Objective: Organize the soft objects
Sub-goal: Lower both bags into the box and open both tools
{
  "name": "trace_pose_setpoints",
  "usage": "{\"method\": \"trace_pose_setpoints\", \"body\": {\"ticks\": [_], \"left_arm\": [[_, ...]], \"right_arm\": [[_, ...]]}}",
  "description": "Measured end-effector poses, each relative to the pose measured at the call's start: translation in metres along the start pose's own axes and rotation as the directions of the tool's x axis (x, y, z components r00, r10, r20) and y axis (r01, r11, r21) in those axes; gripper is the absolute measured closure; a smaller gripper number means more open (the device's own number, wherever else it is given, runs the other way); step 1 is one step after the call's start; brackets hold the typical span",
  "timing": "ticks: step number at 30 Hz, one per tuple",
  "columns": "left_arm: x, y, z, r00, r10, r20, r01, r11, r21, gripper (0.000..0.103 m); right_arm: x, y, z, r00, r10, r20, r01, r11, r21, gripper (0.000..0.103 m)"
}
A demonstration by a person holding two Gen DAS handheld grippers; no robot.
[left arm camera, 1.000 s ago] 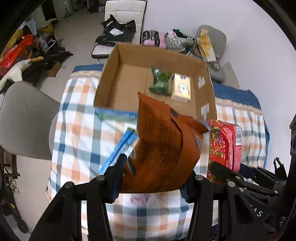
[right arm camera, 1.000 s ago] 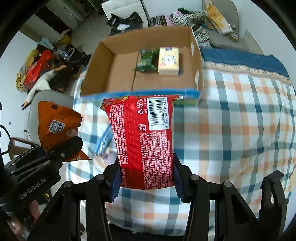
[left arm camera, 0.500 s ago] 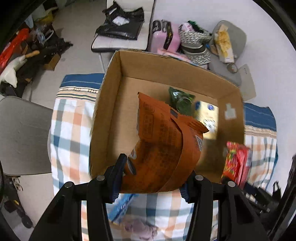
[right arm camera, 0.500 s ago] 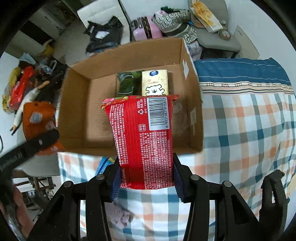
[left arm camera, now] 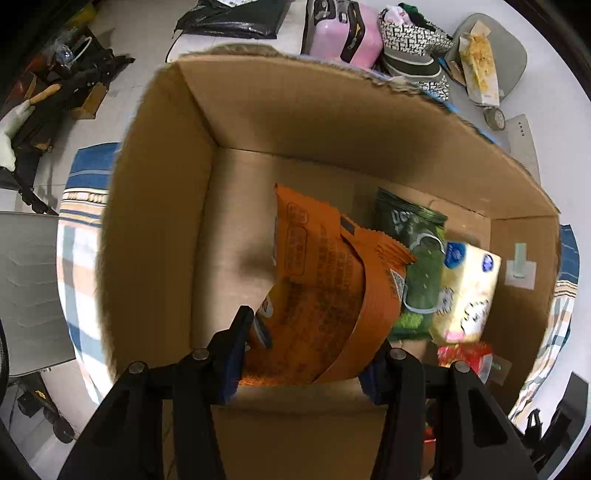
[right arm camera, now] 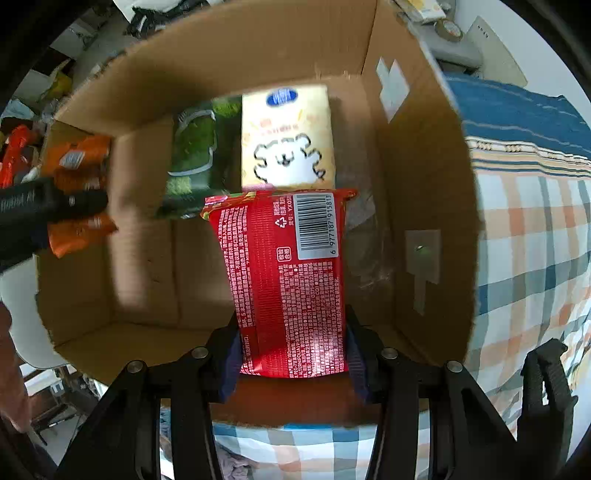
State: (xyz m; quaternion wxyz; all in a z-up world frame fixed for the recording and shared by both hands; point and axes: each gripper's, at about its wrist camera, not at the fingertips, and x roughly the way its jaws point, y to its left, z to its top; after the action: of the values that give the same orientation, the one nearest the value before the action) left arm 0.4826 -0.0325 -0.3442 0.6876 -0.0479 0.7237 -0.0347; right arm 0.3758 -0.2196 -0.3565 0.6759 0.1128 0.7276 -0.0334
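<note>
Left claw (left arm camera: 308, 354) pinching the lower end of an orange snack bag (left arm camera: 321, 295), bag clamped between both blue-padded fingers and standing up over the interior of the cardboard box (left arm camera: 166, 229). The bag is curled, its crimped top edge pointing toward the box's far wall.

Right claw (right arm camera: 291, 350) pinching a red snack packet (right arm camera: 284, 280) by its bottom end, barcode side facing the camera, packet held upright over the box's near-right part. In the left wrist view, only a corner of this red packet (left arm camera: 465, 356) shows, at the box's near-right corner.

On the box floor, toward the far-right side: a green snack bag (left arm camera: 421, 273) and a cream tissue pack (left arm camera: 465, 295) with a white bear drawing, lying side by side and touching, tissue pack to the right of the green bag. In the right wrist view, the green bag (right arm camera: 192, 155) and the tissue pack (right arm camera: 288, 136) sit just beyond the top edge of the red packet. The left part of the box floor is bare cardboard.

The box rests on a checked tablecloth (right arm camera: 532, 229) of blue, orange and white that covers the table. Beyond the box's far wall: a pink suitcase (left arm camera: 341, 31) and a patterned bag (left arm camera: 413, 33) on the floor.
</note>
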Motion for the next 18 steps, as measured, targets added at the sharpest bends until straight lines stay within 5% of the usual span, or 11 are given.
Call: {"method": "trace_pose_setpoints", "body": {"ticks": [8,16,18], "left_arm": [[0.013,-0.005,0.017,0.999,0.037,-0.034,-0.037,0.999,0.003,0.055],[-0.007,-0.001,0.011,1.000,0.022,-0.007,-0.022,1.000,-0.013,0.053],[-0.016,0.001,0.005,0.999,0.027,0.019,-0.027,1.000,-0.010,0.041]], "right_arm": [[0.027,0.001,0.005,0.998,-0.001,-0.068,0.001,1.000,0.004,0.051],[0.012,0.003,0.005,0.999,0.002,-0.033,-0.002,1.000,-0.002,0.027],[0.006,0.004,0.004,1.000,-0.004,-0.020,0.004,1.000,0.000,0.018]]}}
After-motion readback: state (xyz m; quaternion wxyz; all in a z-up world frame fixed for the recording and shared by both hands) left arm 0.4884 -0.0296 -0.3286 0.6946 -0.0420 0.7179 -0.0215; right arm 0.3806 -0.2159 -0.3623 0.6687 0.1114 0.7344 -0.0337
